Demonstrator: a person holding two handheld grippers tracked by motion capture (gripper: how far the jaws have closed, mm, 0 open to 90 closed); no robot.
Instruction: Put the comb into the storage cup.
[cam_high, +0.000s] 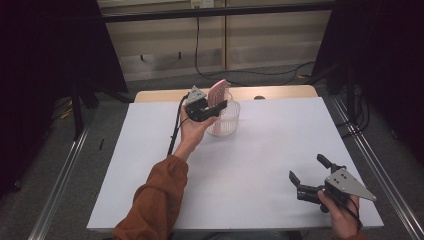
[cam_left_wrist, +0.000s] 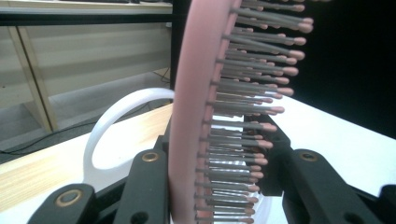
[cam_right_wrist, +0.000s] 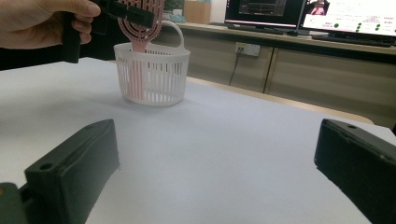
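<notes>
I see my left gripper (cam_high: 215, 107) clenched on the pink hairbrush (cam_high: 216, 92) above the white basket (cam_high: 227, 122) at upper centre, handle inside it, while my right gripper (cam_high: 309, 173) sits released at lower right.

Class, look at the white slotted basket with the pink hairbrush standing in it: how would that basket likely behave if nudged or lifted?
The basket looks like thin slotted plastic, so probably light and apt to slide on the smooth table. The hairbrush stands tall with its handle inside, which may make it tip once the left gripper lets go. Its handle suggests easy lifting.
</notes>
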